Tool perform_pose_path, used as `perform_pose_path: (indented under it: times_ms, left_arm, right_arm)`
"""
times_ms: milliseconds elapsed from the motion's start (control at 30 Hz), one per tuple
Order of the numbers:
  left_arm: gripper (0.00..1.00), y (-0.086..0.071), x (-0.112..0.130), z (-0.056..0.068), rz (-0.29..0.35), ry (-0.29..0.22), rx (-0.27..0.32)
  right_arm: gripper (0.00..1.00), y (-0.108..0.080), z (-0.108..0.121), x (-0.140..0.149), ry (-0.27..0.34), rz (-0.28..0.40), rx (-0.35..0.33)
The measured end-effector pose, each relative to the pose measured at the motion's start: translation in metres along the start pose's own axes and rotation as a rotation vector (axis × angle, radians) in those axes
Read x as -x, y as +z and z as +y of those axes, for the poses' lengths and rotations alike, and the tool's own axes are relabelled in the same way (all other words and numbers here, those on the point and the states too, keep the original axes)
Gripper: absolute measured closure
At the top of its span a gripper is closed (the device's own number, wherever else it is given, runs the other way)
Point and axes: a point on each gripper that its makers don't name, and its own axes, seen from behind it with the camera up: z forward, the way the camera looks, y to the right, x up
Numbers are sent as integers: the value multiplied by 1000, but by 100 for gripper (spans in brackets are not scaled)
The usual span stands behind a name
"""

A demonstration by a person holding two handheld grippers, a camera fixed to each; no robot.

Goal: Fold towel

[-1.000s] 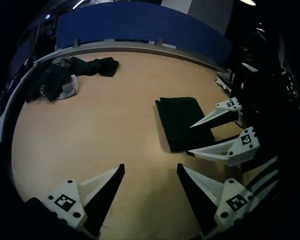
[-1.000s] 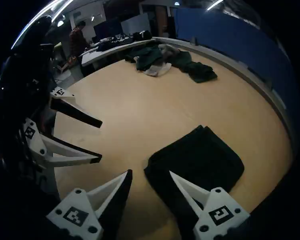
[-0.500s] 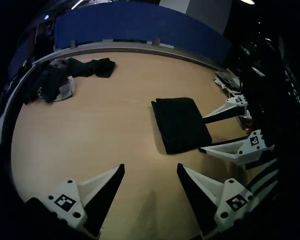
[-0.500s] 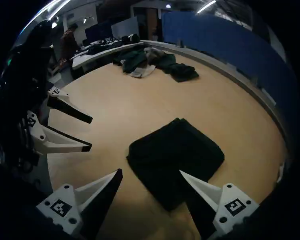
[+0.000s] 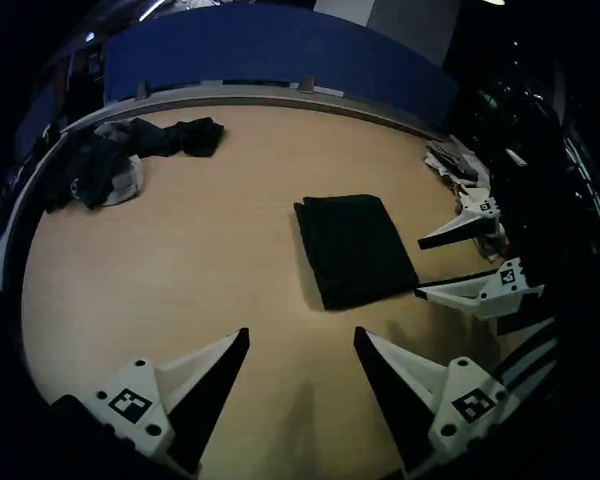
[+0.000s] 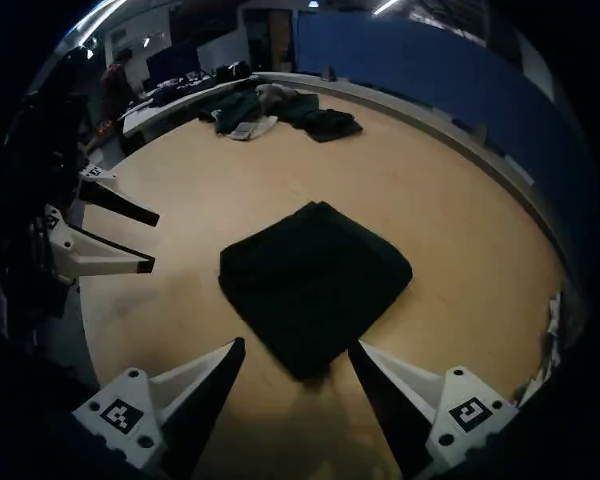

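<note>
Wide tan table (image 5: 164,240) under everything, with a blue partition (image 5: 260,48) running along its far edge. Out in the middle lies the dark towel (image 5: 352,248), flat on the wood. It's a compact rectangle with stacked edges along one long side, so it looks folded already, maybe one fold left. Off at the far corner there's a heap of clothes (image 5: 100,160), well apart from the action.

Now the tongs. The left tongs (image 5: 300,332) are spread wide over bare table with nothing between them. The towel sits ahead and off to their right, its long axis running away from them. The right tongs (image 6: 296,344) are spread too, and empty. Here's the key: in the right gripper view the towel's near corner points straight into their gap, just beside the fingertips, with no grip on it. Right is clearly the nearer pair. Any further fold, by my reading, starts from that corner.
</note>
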Motion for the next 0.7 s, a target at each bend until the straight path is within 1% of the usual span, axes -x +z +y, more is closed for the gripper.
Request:
perform_pose_path:
  times_ms: [133, 267, 467, 667, 700]
  left_arm:
    - [3, 0, -1, 2, 1, 1, 0]
    - [3, -1, -2, 2, 1, 1, 0]
    - [3, -1, 0, 1, 1, 0, 0]
    - [3, -1, -1, -1, 2, 0, -1]
    - [3, -1, -2, -1, 2, -1, -2]
  right_arm:
    - [0, -1, 3, 8, 5, -22, 15]
    - [6, 3, 3, 15, 8, -35, 23]
    - [24, 9, 0, 22, 40, -54, 16]
    - [51, 15, 0, 30, 79, -73, 16]
    - [53, 15, 0, 30, 82, -75, 16]
